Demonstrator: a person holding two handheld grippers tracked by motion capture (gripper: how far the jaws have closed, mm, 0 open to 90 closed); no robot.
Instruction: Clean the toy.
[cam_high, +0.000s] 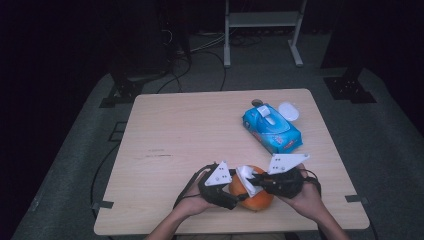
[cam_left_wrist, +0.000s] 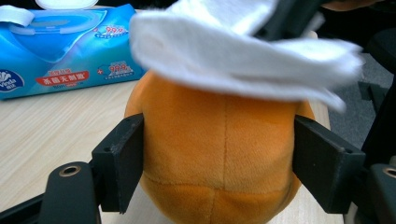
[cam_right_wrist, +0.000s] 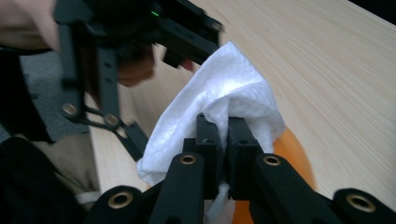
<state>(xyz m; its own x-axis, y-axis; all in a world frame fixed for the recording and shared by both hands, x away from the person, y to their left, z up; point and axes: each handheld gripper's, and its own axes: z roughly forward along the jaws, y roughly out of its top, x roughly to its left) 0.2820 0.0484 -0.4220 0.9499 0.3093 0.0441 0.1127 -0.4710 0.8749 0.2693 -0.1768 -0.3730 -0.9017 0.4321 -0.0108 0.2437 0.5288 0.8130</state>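
Observation:
An orange plush toy (cam_high: 256, 199) sits near the table's front edge. My left gripper (cam_high: 236, 196) is shut on it; in the left gripper view the two black pads (cam_left_wrist: 122, 161) press into the sides of the plush toy (cam_left_wrist: 219, 149). A white wipe (cam_high: 245, 178) lies over the top of the toy, and my right gripper (cam_high: 254, 181) is shut on it. In the right gripper view the jaws (cam_right_wrist: 227, 135) pinch the folded wipe (cam_right_wrist: 229, 88), with the orange toy (cam_right_wrist: 295, 154) just beneath. The wipe (cam_left_wrist: 233, 56) drapes across the toy's top.
A blue pack of wet wipes (cam_high: 271, 127) lies at the table's back right with its flap open, and a white round lid (cam_high: 288, 111) sits beside it. The wooden table (cam_high: 185, 130) stretches bare to the left. A metal stand (cam_high: 262, 20) is on the floor behind.

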